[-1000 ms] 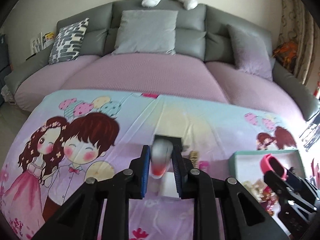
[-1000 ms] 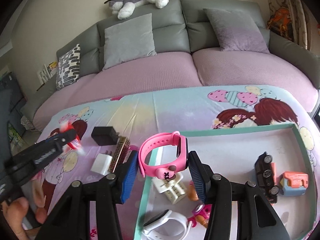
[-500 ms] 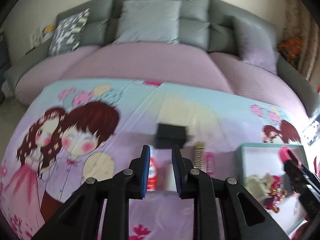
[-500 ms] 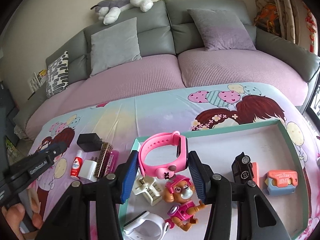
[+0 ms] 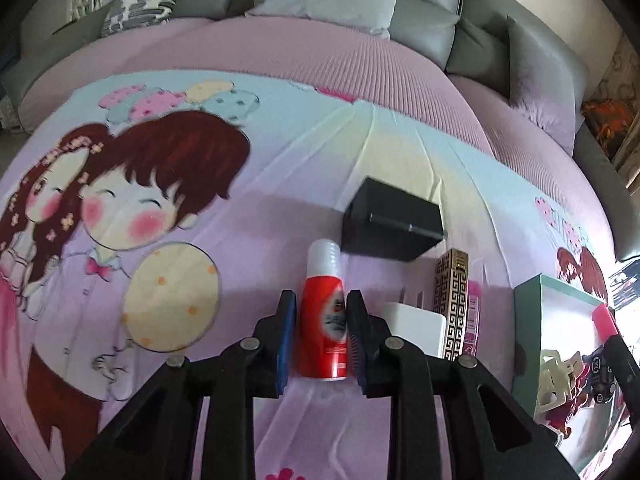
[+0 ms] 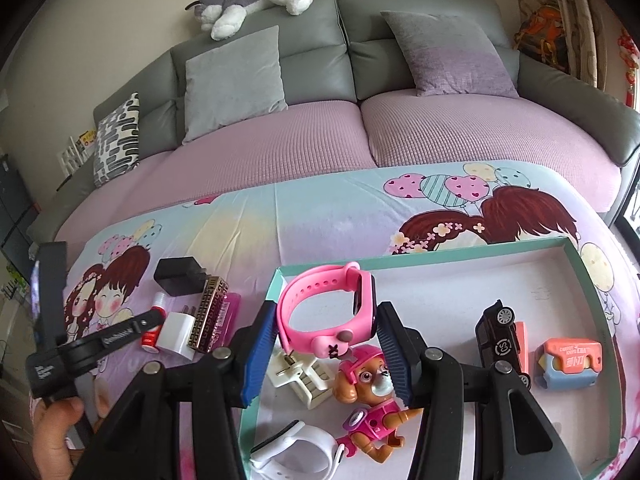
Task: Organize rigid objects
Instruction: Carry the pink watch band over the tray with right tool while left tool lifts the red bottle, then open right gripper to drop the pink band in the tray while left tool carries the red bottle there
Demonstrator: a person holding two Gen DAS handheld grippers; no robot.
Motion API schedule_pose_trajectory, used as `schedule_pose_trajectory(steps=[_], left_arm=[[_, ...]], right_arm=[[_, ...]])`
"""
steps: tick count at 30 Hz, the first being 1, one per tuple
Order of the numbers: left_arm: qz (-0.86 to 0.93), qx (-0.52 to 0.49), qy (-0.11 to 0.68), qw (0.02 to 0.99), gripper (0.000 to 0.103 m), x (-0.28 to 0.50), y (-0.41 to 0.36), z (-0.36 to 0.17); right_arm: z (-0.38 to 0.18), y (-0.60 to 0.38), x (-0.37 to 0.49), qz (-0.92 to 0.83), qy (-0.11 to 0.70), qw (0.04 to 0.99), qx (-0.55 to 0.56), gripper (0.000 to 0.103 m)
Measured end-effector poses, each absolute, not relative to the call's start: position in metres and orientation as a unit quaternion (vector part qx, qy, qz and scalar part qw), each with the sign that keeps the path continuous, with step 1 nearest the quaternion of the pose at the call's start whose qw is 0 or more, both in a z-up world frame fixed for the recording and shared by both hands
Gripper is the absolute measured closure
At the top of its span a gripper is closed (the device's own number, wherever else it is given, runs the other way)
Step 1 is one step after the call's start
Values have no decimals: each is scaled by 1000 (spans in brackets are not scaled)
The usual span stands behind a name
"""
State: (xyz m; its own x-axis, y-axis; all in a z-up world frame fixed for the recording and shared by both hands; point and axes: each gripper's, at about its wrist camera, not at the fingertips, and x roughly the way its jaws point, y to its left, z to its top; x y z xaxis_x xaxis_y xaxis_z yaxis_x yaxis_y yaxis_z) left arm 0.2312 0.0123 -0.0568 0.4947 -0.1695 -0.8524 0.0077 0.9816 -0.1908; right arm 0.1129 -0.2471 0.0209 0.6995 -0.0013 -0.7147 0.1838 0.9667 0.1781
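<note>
My left gripper (image 5: 321, 300) is shut on a small red bottle (image 5: 323, 320) with a white cap. It holds the bottle low over the cartoon-print cloth, just left of a white charger (image 5: 416, 320). I cannot tell whether the bottle touches the cloth. In the right wrist view the same bottle (image 6: 159, 304) shows beside the left gripper's fingers (image 6: 132, 330). My right gripper (image 6: 326, 312) is shut on a pink watch (image 6: 320, 304), held above the far left corner of the green-rimmed tray (image 6: 440, 250).
A black box (image 5: 394, 220), a gold patterned bar (image 5: 452, 300) and a pink item (image 5: 474, 316) lie by the charger. The tray holds a toy pup (image 6: 368, 392), a white clip (image 6: 300, 376), a white watch (image 6: 296, 448), a black toy car (image 6: 500, 344) and an orange-blue item (image 6: 568, 364). A sofa stands behind.
My left gripper has come down with the red bottle to the cloth beside the white charger. The right gripper keeps the pink watch and has shifted only slightly over the tray.
</note>
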Motion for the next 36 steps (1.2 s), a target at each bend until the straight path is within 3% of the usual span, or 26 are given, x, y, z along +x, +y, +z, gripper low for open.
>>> schedule_pose_trajectory(steps=[13,21,28,36], left_arm=[[-34,-65,488,870,78,229,9,-58],[-48,-89,444,890,78,209,12,-15],[-125,-61,403,904,78,187,-34,31],[-203,-41,417,885,78,175,-93,36]], right_arm=[[17,-248,115,-51,390,912,117,50],[28,-250,108,-55,374,918,119,50],[43,-263,99,-90,356,925,95,50],[45,-306,85,-173,356,914,90,50]])
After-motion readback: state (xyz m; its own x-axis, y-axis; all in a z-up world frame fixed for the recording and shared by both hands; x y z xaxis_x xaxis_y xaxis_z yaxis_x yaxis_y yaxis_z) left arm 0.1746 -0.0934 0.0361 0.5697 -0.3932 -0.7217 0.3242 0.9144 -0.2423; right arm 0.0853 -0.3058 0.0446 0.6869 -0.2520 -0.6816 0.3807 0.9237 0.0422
